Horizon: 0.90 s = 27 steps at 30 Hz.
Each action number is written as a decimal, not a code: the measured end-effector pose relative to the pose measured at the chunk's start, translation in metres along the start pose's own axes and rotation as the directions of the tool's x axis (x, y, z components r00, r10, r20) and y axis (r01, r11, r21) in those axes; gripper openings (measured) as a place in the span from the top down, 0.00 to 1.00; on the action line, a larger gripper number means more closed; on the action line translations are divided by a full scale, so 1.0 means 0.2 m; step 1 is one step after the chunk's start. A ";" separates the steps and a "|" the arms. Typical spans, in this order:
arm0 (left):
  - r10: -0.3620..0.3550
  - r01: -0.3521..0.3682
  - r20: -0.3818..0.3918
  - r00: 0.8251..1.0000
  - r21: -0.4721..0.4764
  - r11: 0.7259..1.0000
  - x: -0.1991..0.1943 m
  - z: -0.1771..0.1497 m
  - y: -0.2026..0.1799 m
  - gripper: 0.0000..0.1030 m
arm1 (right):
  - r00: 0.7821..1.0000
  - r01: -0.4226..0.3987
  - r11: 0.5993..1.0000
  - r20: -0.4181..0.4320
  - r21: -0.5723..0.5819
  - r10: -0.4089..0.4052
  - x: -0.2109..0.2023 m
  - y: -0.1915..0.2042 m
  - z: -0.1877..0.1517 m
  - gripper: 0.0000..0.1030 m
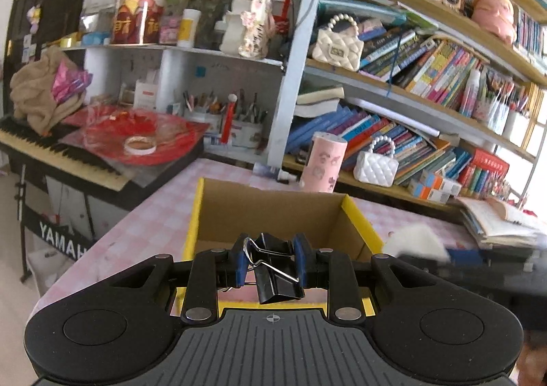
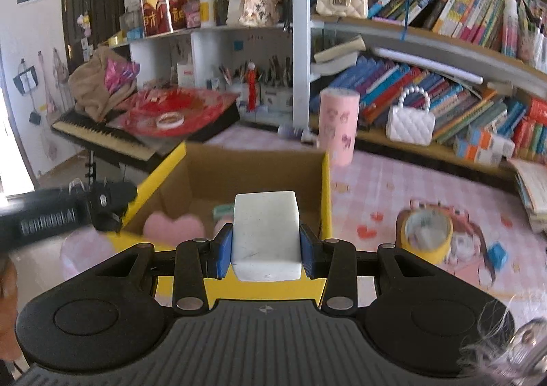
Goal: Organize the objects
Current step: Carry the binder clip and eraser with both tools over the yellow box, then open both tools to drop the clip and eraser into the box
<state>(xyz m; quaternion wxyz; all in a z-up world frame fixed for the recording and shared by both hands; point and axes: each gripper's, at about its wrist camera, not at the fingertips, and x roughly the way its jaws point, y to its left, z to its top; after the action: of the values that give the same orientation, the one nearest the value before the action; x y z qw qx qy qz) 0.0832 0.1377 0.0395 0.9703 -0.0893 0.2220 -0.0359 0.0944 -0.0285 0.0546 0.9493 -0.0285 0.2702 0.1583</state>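
**Desk:** Above the open cardboard box [image 1: 273, 215], low centre of the left wrist view, the left gripper [image 1: 270, 264] clamps a black binder clip [image 1: 275, 269] between its blue pads. What is the risk?

**Reporter:** The clip sits skewed, one wire handle [image 1: 270, 264] crossing the pads' line. Held that way it could twist free or spring out, landing on the pink checked tablecloth [image 1: 154, 215] rather than inside the yellow-edged box.

**Desk:** And the other hand?

**Reporter:** At low centre of the right wrist view, the right gripper [image 2: 266, 249] grips a white eraser-like block [image 2: 266, 235] squarely, over the box's near wall [image 2: 266, 287]. Both tools hover at the same box; the left one shows as a dark blur at mid left, so a collision at the rim is possible. A pink heart-shaped item [image 2: 172, 227] already lies in the box.

**Desk:** Anything waiting outside?

**Reporter:** A yellow tape roll [image 2: 425, 232] at lower right, on the cloth.

**Desk:** Legible writing?

**Reporter:** "YAMAH", cut off, on the keyboard stand [image 1: 61, 242] at lower left of the left view. Book spines and the red packaging on the shelf are too blurred to read.
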 end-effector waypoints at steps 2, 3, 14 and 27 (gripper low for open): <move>0.005 -0.005 -0.014 1.000 0.009 1.000 0.08 0.00 -0.03 0.76 | 1.000 0.003 1.000 0.002 -0.003 -0.003 0.07 -0.04 0.05 0.64; 0.009 -0.009 -0.022 1.000 0.013 1.000 0.12 0.00 -0.04 0.76 | 1.000 0.000 1.000 -0.002 -0.007 0.000 0.11 -0.06 0.07 0.64; 0.043 -0.022 -0.173 0.984 0.122 0.992 0.43 -0.07 -0.13 0.75 | 0.992 -0.073 0.982 -0.114 -0.173 0.054 0.61 -0.08 0.17 0.64; 0.100 -0.067 -0.205 0.974 0.158 0.985 0.51 -0.14 -0.17 0.72 | 0.938 -0.160 0.879 -0.347 -0.448 -0.007 0.99 0.03 0.12 0.64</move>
<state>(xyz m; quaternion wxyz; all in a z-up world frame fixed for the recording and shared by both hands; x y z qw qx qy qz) 0.1620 0.0898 -0.0221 0.9457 -0.0022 0.3243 -0.0209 0.2641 0.0376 -0.0291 0.8460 -0.2735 0.3837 0.2496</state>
